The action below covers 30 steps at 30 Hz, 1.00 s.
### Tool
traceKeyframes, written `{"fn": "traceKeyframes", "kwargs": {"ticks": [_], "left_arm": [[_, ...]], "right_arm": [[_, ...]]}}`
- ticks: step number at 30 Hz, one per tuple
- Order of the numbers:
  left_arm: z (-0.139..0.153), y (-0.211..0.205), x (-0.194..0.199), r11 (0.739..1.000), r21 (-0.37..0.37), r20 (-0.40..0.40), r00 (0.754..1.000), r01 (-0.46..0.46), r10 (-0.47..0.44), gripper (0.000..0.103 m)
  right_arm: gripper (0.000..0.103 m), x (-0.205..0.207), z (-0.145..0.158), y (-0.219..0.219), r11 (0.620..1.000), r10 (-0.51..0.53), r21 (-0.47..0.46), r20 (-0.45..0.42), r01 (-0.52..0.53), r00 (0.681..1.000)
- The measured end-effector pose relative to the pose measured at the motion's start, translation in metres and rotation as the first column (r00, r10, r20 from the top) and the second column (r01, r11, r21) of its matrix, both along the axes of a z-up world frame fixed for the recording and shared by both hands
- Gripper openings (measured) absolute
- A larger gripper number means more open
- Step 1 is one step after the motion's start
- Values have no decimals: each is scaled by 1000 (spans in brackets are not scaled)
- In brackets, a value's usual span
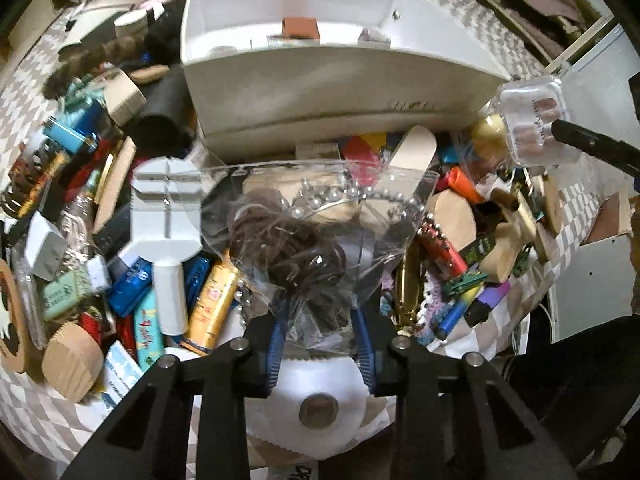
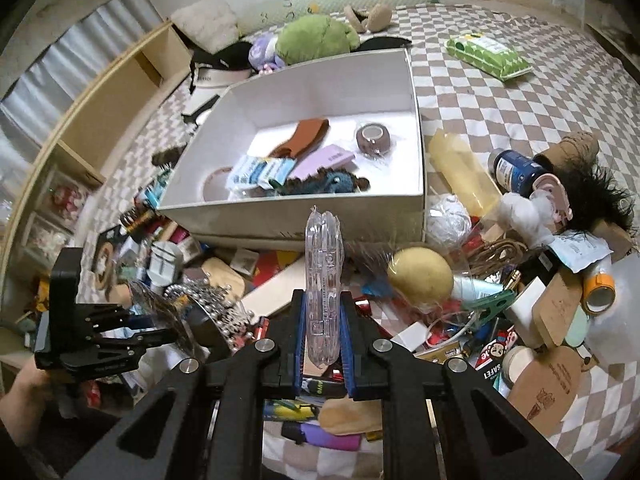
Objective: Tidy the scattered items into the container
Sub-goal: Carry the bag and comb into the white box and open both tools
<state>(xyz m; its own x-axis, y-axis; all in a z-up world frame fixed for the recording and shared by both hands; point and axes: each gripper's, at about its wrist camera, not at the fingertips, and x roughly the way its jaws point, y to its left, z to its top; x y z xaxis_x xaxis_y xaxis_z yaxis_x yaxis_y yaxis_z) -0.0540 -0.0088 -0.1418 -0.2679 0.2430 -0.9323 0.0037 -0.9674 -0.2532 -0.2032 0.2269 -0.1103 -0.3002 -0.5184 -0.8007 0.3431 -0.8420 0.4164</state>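
Observation:
My left gripper (image 1: 320, 316) is shut on a clear plastic bag (image 1: 312, 220) holding a pearl hair piece and brown hair, lifted above the pile in front of the white box (image 1: 320, 80). It also shows in the right wrist view (image 2: 160, 320) at lower left. My right gripper (image 2: 323, 320) is shut on a clear plastic case (image 2: 323, 272), held edge-on in front of the white box (image 2: 288, 220). The case shows in the left wrist view (image 1: 532, 124) at the right. The box holds a brown sock (image 2: 304, 136), a tape roll (image 2: 374, 140), packets and a pink block.
Many small items lie piled on the checked cloth around the box: a white tool (image 1: 166, 216), a yellow tube (image 1: 212, 304), a yellow ball (image 2: 420, 276), wooden pieces (image 2: 548, 384), a blue jar (image 2: 516, 172). A green plush toy (image 2: 316, 40) and a wipes pack (image 2: 488, 54) lie beyond.

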Motion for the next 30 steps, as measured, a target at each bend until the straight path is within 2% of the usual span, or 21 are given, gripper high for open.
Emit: {"fn": "traceKeyframes", "kwargs": {"ticks": [5, 10, 16, 22, 23, 25, 28, 30], "left_arm": [[26, -16, 7, 999, 10, -78, 996, -46, 46, 31], [55, -21, 0, 996, 54, -176, 981, -69, 77, 31], [92, -21, -12, 992, 78, -293, 949, -99, 118, 31], [118, -16, -34, 990, 55, -400, 906, -127, 138, 31], [120, -16, -40, 987, 50, -412, 897, -151, 158, 31], [122, -18, -50, 946, -13, -427, 857, -324, 287, 31], [119, -24, -70, 936, -36, -447, 843, -351, 298, 32], [114, -28, -86, 927, -77, -456, 840, -367, 294, 32]], "right_arm": [[16, 1, 12, 4, 999, -26, -36, -17, 26, 1000], [16, -3, 29, 3, 995, -51, -83, -50, 47, 997], [16, -12, 47, -7, 989, -83, -126, -84, 72, 993], [16, -26, 61, -28, 989, -92, -129, -117, 77, 989], [16, -29, 64, -33, 989, -91, -124, -124, 75, 988], [16, -33, 67, -41, 991, -85, -113, -137, 70, 987], [16, -43, 66, -54, 992, -79, -104, -135, 65, 988], [16, -53, 59, -62, 993, -76, -101, -122, 64, 990]]}}
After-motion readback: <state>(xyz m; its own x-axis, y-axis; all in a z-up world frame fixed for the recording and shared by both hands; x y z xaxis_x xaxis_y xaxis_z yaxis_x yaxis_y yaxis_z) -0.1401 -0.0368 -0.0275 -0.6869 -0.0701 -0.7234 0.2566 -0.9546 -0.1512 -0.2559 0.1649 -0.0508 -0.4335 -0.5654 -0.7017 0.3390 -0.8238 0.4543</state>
